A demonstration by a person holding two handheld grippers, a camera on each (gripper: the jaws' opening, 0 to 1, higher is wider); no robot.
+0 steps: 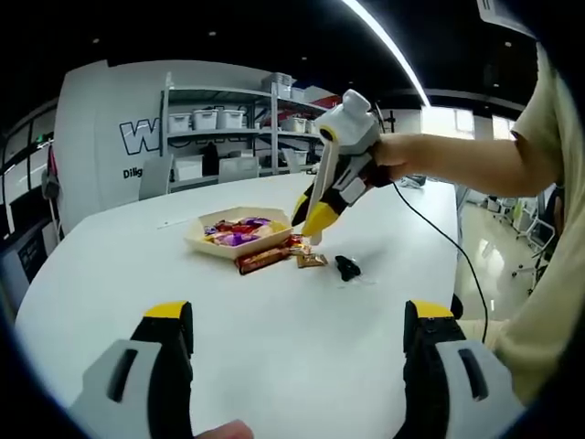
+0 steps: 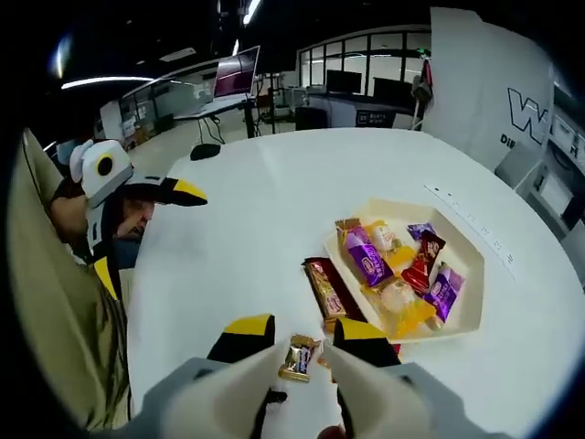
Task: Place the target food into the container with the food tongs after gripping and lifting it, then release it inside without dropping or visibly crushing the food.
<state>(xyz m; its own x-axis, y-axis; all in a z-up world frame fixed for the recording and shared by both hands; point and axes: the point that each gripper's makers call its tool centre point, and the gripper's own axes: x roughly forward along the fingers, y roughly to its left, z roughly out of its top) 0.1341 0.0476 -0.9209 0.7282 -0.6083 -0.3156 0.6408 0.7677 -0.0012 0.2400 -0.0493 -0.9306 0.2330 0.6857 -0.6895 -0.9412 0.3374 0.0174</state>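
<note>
Left gripper view: left gripper [image 1: 297, 343] low over the white table [image 1: 137, 265], jaws spread wide, nothing between them. Beyond, the tray [image 1: 196, 240], cream and angular, heaped with wrapped sweets. Just right of the tray, on the bare table, a long red-brown bar [image 1: 262, 260] lying with its long axis running left-low to right-high, one end near the tray's front edge. Next to its right end a small gold-brown candy [image 1: 311, 261], then a black object [image 1: 347, 267] farther right. Right gripper [image 1: 315, 224] comes down from the upper right, held by a hand [image 1: 395, 154]; yellow tips point down over the loose candy

Right gripper view: left gripper [image 2: 178, 190] at far left edge of table, well apart from the food. At centre bottom, right gripper [image 2: 309, 352] with white tong blades [image 2: 366, 393] fixed on its jaws, narrowed to a small gap; the gold candy [image 2: 298, 358] sits in that gap, long axis roughly along the blades. Whether the blades actually pinch it I cannot tell. Red-brown bar [image 2: 324, 288] just beyond, pointing away from the camera, alongside the tray [image 2: 475, 274] wall. Tray at right holds purple, red and yellow sweets
</note>
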